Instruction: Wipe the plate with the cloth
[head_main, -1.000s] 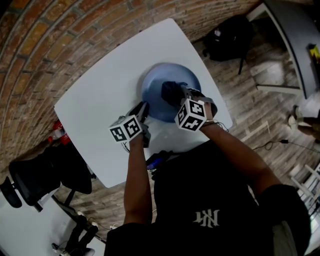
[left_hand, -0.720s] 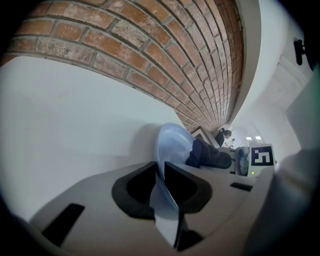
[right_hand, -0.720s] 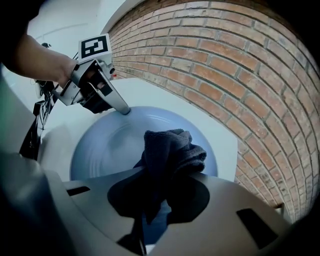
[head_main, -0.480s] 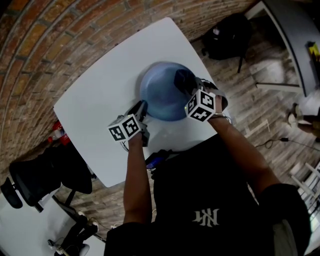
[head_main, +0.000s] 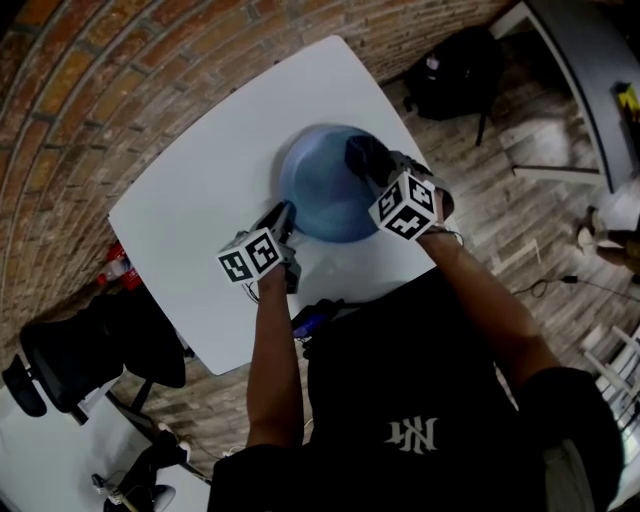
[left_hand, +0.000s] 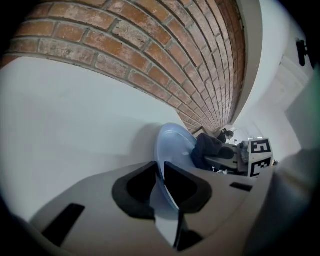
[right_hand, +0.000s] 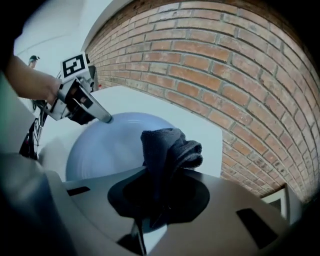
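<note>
Plate (head_main: 318, 195) on the white desk (head_main: 200, 210), rim clamped by the left tongs (head_main: 286, 215); the right tongs (head_main: 380, 172), closed on the dark cloth (head_main: 362, 155), wipe its right side, and the next stroke probably calls for sweeping across the centre.

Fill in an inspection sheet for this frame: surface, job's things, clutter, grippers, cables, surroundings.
Surface: white table, carrying only the plate.
Job's things: blue plate on the table; dark cloth, bunched, over the plate's right part.
Clutter: nothing seen on the table; a red item sits low beside its left edge.
Grippers: left gripper has its jaws shut on the plate's near rim; right gripper has its jaws shut on the cloth.
Cables: thin cable on the floor at right.
Surroundings: brick wall, wooden floor, black office chair.
</note>
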